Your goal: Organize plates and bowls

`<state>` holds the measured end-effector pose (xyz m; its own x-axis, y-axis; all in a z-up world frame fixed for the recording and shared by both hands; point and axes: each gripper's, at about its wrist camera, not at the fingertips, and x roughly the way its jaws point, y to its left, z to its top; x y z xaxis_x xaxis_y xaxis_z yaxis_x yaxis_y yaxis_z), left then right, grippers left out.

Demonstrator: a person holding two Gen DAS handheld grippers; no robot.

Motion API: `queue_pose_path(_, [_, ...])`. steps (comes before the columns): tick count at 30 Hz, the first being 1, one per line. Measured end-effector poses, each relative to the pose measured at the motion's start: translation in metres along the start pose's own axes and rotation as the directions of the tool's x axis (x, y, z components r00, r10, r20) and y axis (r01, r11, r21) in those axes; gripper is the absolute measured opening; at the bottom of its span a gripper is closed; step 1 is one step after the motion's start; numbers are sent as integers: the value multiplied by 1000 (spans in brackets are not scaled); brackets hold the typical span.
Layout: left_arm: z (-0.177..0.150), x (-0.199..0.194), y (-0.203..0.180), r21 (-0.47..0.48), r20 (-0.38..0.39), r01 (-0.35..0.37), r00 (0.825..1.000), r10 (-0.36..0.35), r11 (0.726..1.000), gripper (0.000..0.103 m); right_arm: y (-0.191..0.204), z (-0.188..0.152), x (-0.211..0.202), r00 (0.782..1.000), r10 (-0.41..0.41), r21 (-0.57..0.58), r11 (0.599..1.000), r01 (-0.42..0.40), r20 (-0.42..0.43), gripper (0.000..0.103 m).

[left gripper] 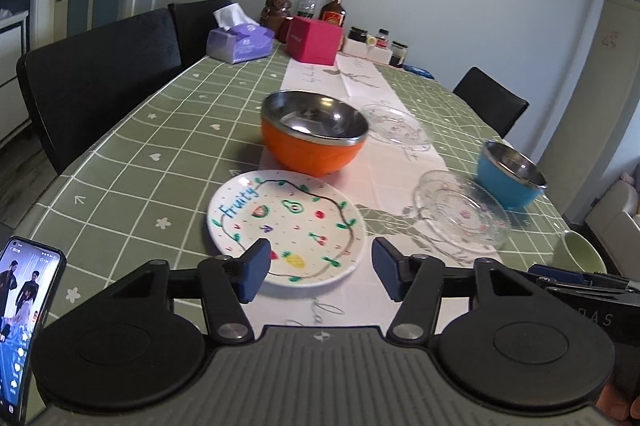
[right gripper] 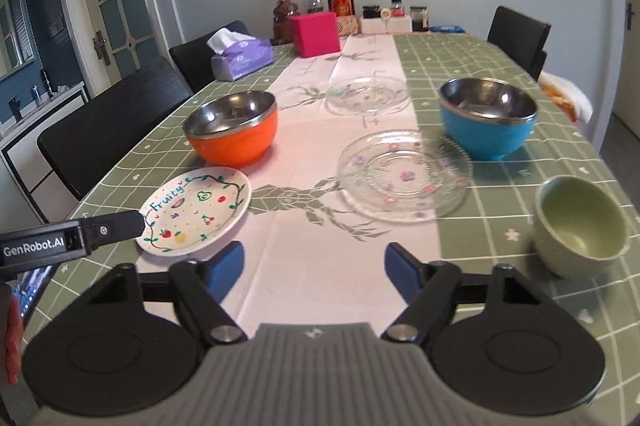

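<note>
A white plate with painted fruit [left gripper: 286,226] [right gripper: 196,210] lies near the table's front edge. My left gripper [left gripper: 320,274] hovers open just over its near rim, nothing between the pads. Behind the plate stands an orange steel-lined bowl [left gripper: 314,132] [right gripper: 234,128]. A near glass plate [left gripper: 460,212] [right gripper: 402,176], a far glass plate [left gripper: 396,126] [right gripper: 366,94], a blue bowl [left gripper: 510,172] [right gripper: 488,118] and a pale green bowl [left gripper: 580,252] [right gripper: 580,224] sit to the right. My right gripper [right gripper: 314,272] is open over the white runner, holding nothing.
At the far end stand a pink box [right gripper: 316,34], a tissue pack [right gripper: 240,60], bottles [right gripper: 340,0] and jars. Black chairs [left gripper: 100,74] [right gripper: 518,34] line both sides of the green checked table [left gripper: 160,146]. A phone [left gripper: 24,322] is mounted at my left.
</note>
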<state>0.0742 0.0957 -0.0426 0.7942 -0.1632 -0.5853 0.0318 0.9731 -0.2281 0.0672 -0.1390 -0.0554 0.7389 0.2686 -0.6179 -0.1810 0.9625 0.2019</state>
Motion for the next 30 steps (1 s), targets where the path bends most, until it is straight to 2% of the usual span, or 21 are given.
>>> queue_pose_path(2, [5, 10, 11, -12, -16, -14, 1000, 14, 1000, 61, 5, 5, 12, 999, 27, 8, 1000, -27, -17, 59])
queue_pose_path(4, [9, 18, 22, -36, -34, -30, 999, 29, 999, 59, 8, 10, 26, 998, 59, 21, 998, -59, -38, 54])
queue_pose_path(6, [14, 27, 35, -68, -44, -40, 998, 37, 997, 59, 12, 14, 39, 995, 82, 23, 996, -81, -58, 54])
queue_pose_path(8, [19, 34, 47, -100, -50, -53, 998, 48, 994, 60, 16, 17, 56, 991, 104, 37, 994, -101, -87, 44])
queue_pose_path(11, [23, 47, 62, -156, -67, -43, 997, 33, 987, 65, 15, 22, 76, 983, 137, 83, 988, -128, -122, 37])
queue_pose_path(15, [23, 64, 77, -231, -91, -11, 996, -10, 973, 65, 16, 27, 97, 976, 164, 118, 982, -148, -142, 31])
queue_pose_path(20, [22, 79, 88, -271, -99, -30, 995, 3, 962, 59, 19, 29, 117, 963, 216, 161, 969, -190, -164, 26])
queue_pose_path(23, [23, 82, 91, -266, -89, -30, 996, 6, 964, 53, 23, 30, 129, 958, 226, 171, 966, -196, -177, 26])
queue_pose_path(24, [24, 83, 92, -264, -89, -31, 996, 8, 964, 48, 24, 29, 132, 957, 231, 173, 964, -201, -178, 26])
queue_pose_path(27, [25, 87, 92, -258, -93, -24, 996, 0, 966, 31, 25, 30, 137, 954, 247, 186, 959, -215, -172, 18])
queue_pose_path(30, [23, 87, 89, -238, -85, -35, 996, 15, 971, 23, 24, 29, 139, 958, 236, 184, 961, -205, -161, 12])
